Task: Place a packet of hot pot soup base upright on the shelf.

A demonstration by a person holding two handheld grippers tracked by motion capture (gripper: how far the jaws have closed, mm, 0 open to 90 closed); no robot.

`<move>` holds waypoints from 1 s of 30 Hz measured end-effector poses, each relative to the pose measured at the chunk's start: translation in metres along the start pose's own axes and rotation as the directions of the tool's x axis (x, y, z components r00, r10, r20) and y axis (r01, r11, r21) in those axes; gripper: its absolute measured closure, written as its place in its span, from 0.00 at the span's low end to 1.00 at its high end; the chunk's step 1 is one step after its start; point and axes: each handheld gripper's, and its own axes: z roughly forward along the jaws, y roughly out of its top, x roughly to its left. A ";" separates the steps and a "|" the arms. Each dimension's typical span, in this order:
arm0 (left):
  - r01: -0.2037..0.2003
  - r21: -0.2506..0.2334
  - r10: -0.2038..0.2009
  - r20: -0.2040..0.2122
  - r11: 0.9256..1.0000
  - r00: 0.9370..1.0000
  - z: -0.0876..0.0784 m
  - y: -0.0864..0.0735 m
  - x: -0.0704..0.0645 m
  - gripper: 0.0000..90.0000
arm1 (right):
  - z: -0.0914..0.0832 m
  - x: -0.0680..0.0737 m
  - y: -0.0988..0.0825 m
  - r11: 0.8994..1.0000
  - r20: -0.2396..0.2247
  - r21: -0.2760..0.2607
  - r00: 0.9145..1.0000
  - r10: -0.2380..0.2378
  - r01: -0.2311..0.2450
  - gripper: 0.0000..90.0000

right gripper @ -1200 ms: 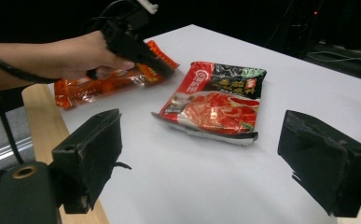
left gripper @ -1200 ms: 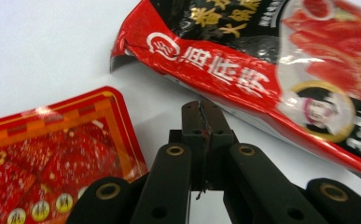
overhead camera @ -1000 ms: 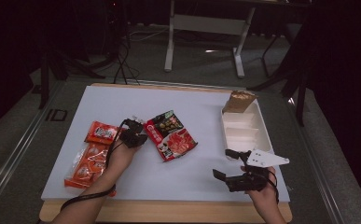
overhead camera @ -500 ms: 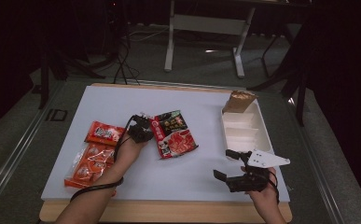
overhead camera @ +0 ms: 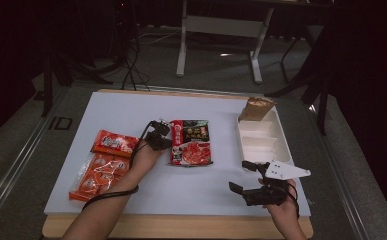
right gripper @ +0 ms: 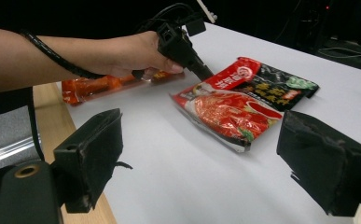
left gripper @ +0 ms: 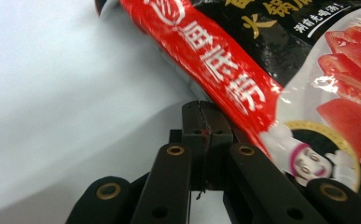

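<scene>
Left tongs [overhead camera: 167,135], jaws pressed together with nothing between, touch the left edge of the hotpot soup-base packet [overhead camera: 191,142] lying mid-counter [overhead camera: 106,110]; right tongs [overhead camera: 245,175] gape wide, empty.

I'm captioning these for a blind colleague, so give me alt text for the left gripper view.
The left gripper, its two black jaws shut together, has its tip at the edge of a red and black sauce packet lying on a white table. The packet bears white Chinese characters on a red band, pictures of red slices and a small cartoon chef.
</scene>
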 end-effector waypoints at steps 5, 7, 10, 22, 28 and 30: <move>-0.012 0.004 0.012 0.006 1.000 1.000 0.002 0.003 -0.007 1.00 | -0.001 -0.001 0.000 1.000 0.005 0.000 1.000 -0.002 0.002 0.16; -0.013 0.008 0.013 0.011 1.000 1.000 0.003 0.003 -0.006 1.00 | -0.001 -0.001 -0.001 1.000 0.007 -0.001 1.000 0.002 -0.002 0.16; -0.020 0.007 0.020 0.012 1.000 1.000 0.003 0.002 -0.005 0.99 | -0.002 -0.001 -0.001 1.000 0.012 -0.002 1.000 -0.004 0.004 0.16; 0.031 -0.115 -0.022 0.081 0.993 0.996 -0.023 0.009 0.012 0.78 | -0.003 0.000 0.000 0.999 0.019 -0.014 0.999 -0.031 0.031 0.19; 0.026 -0.137 -0.014 0.090 0.990 0.996 -0.026 0.018 0.012 0.68 | -0.002 0.001 0.000 1.000 0.024 -0.003 0.999 -0.023 0.023 0.19; 0.020 -0.143 -0.008 0.088 0.989 0.996 -0.025 0.020 0.012 0.65 | -0.002 0.001 0.000 1.000 0.025 -0.005 0.999 -0.022 0.022 0.18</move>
